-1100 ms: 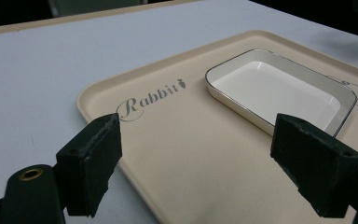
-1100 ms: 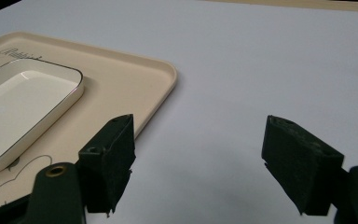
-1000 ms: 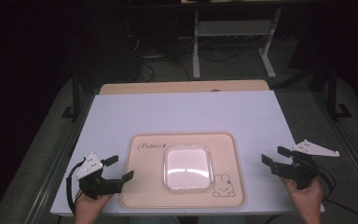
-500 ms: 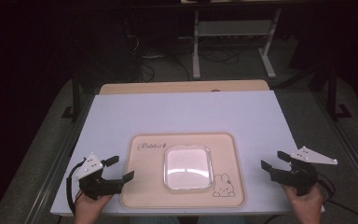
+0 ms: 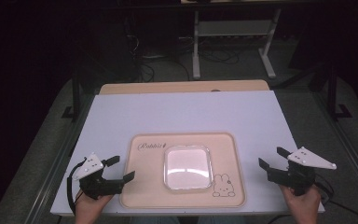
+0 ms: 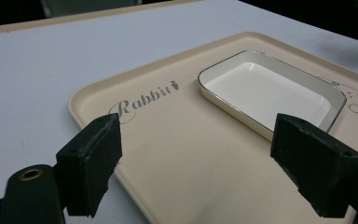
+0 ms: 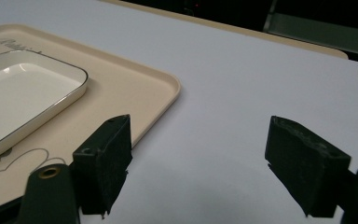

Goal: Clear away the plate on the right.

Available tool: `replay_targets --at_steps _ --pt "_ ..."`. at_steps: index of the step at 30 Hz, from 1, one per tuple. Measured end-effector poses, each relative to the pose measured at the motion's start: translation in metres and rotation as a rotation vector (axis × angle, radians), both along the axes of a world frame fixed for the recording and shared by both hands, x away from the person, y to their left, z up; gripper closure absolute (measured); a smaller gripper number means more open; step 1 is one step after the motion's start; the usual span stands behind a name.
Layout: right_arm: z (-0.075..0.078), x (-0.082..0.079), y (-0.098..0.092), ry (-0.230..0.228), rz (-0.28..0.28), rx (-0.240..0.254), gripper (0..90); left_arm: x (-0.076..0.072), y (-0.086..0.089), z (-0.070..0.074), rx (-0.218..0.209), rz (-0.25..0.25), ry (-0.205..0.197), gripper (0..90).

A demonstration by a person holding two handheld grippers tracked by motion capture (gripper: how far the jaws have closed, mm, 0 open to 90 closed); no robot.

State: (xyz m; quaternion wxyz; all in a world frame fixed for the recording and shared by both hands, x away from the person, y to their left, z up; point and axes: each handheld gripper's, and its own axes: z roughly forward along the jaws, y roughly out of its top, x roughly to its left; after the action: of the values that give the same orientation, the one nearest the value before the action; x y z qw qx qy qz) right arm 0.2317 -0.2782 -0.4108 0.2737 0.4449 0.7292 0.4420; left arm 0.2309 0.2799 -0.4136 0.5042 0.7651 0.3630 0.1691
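Centrally, near the table's point(image 5: 186, 112) front edge: beige tray point(image 5: 144, 191) bearing one white dish point(image 5: 187, 167) at its middle. Left gripper point(image 5: 121, 169), jaws apart, at the tray's left edge. Right gripper point(image 5: 271, 158), jaws apart, near the front right corner, empty.

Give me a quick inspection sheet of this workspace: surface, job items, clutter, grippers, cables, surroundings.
Surface: white table top, bare apart from the tray; a beige strip along its far edge.
Job's things: beige tray printed "Rabbit" with a rabbit drawing, flat near the front edge; empty white dish sits in its middle.
Clutter: nothing seen.
Grippers: left gripper open, jaws at the tray's left edge, holding nothing; right gripper open, over bare table right of the tray, apart from it.
Cables: black cable loops from the left gripper; more cables on the floor beyond the table.
Surroundings: dark room, white stand behind the table.
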Motion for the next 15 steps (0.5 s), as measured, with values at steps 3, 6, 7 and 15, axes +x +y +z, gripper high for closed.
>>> replay_targets --at_steps 3,6,7,15 --pt "0.0004 0.0000 -0.0005 -0.008 -0.005 0.001 20.6 -0.0003 0.0003 0.0004 -0.001 -0.001 -0.003 16.4" --pt "0.0002 0.0000 -0.0003 -0.007 -0.006 -0.003 20.0 -0.0004 0.0006 0.0006 -0.003 -0.001 -0.004 16.4" --pt "0.0002 -0.0002 -0.0001 -0.007 -0.006 -0.006 19.6 -0.0004 0.0007 0.0007 -0.002 -0.001 -0.004 16.4" --pt "-0.0005 -0.0005 -0.0001 -0.003 -0.005 -0.018 17.7 -0.0004 0.0012 0.0010 0.001 0.000 -0.008 16.4"
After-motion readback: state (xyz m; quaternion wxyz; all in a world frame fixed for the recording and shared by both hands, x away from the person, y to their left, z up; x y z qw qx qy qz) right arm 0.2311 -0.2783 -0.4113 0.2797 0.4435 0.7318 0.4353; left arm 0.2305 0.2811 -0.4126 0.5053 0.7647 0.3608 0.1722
